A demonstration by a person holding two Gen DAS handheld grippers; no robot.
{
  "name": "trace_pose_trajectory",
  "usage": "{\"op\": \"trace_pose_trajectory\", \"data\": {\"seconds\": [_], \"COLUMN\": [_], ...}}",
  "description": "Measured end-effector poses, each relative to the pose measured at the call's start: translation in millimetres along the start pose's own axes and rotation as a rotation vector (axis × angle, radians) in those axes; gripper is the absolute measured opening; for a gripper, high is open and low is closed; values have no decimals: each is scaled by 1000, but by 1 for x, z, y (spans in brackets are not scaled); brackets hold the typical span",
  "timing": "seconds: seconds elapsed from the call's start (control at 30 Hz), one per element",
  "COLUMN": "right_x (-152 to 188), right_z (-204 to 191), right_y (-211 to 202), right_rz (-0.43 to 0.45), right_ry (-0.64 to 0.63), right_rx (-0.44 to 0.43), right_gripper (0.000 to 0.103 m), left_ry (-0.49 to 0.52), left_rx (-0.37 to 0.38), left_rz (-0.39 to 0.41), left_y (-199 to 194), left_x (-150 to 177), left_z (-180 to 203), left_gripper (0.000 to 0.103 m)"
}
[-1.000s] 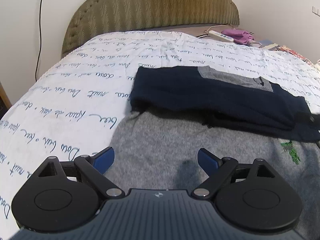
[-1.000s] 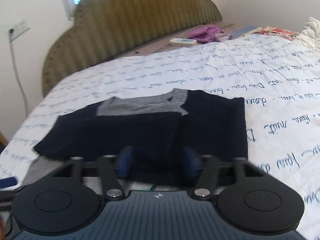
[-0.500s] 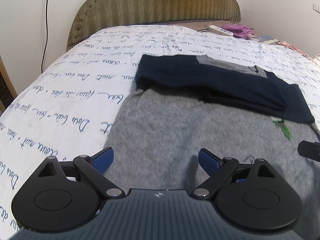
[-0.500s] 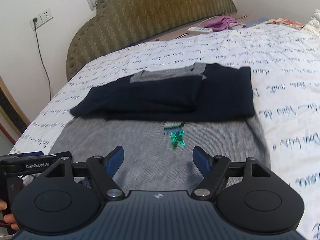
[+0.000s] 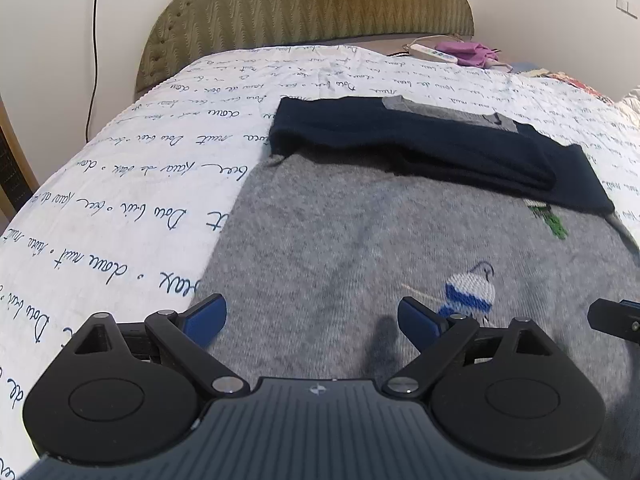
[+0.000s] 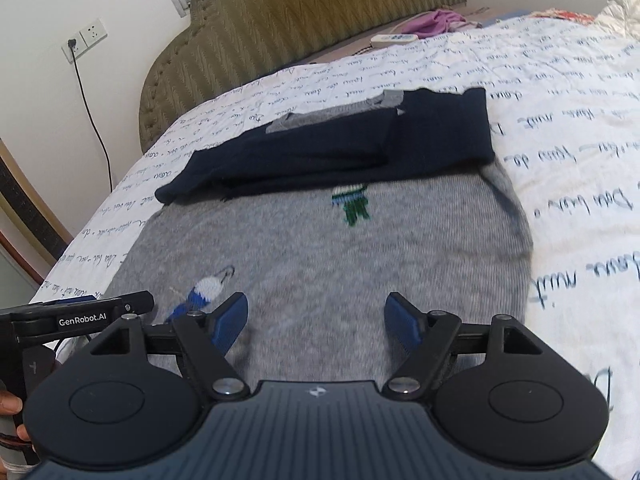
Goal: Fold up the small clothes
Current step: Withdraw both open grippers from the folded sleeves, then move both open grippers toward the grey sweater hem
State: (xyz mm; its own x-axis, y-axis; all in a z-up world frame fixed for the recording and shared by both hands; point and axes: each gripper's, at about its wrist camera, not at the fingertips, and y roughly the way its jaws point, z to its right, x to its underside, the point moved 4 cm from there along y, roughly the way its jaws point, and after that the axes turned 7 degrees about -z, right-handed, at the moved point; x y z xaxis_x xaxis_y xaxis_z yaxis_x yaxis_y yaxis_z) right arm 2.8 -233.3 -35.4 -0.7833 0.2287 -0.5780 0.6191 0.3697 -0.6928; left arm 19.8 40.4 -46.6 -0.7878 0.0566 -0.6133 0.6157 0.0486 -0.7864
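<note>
- Since a second ago both views have pulled back toward the near hem of the sweater: the navy folded part, which then filled the middle of the right wrist view, now sits in the upper half, and a knitted blue-and-white motif [image 5: 468, 290] has come into view low in the frame.
- The right gripper [image 6: 316, 320] has just been opening; nothing lies between its jaws. Blue pads apart, bare grey knit showing in the gap.
- The left gripper [image 5: 312, 316] also has its pads spread wide, nothing clamped, grey knit visible between them.
- Task item: grey sweater [image 5: 360, 240] lies flat on the script-printed bedspread [image 5: 120, 184]. Its navy sleeves [image 5: 420, 148] are already folded across the chest, a dark band running left to right across the upper middle of both views.
- The grey body runs from that band down to the bottom of the frame, under both sets of fingers. A small green motif [image 6: 352, 208] sits just below the band.
- Key relation: the hem edge lies at or below the fingertips, hidden by the gripper bodies; I cannot tell whether the pads are past it. The fold line ahead would run parallel to the navy band.
- The left gripper's arm shows at the lower left of the right wrist view, so the two are side by side, about equally near the hem.
- Judgement: next is a two-point pinch at the hem, lifted up the frame toward the navy band.
- A power strip [image 5: 432, 53] and purple cloth [image 5: 468, 49] lie well apart, by the headboard [image 5: 304, 4].
</note>
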Motion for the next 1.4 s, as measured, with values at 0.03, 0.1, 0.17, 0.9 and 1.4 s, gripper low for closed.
{"op": "trace_pose_trajectory", "data": {"seconds": [0.03, 0.1, 0.17, 0.9, 1.4], "right_x": [3, 7, 10, 44, 55], "right_z": [0, -1, -1, 0, 13], "right_y": [0, -1, -2, -26, -47], "right_rz": [-2, -3, -1, 65, 59], "right_ry": [0, -8, -18, -46, -206], "right_rx": [2, 7, 17, -145, 204], "right_gripper": [76, 76, 76, 77, 77], "left_ry": [3, 5, 5, 25, 42], "left_rx": [0, -2, -3, 39, 43], "left_rz": [-1, -4, -6, 16, 16], "left_y": [-1, -1, -2, -23, -39], "left_x": [2, 4, 6, 26, 54], "left_z": [0, 0, 0, 1, 3], "left_gripper": [94, 94, 94, 94, 99]}}
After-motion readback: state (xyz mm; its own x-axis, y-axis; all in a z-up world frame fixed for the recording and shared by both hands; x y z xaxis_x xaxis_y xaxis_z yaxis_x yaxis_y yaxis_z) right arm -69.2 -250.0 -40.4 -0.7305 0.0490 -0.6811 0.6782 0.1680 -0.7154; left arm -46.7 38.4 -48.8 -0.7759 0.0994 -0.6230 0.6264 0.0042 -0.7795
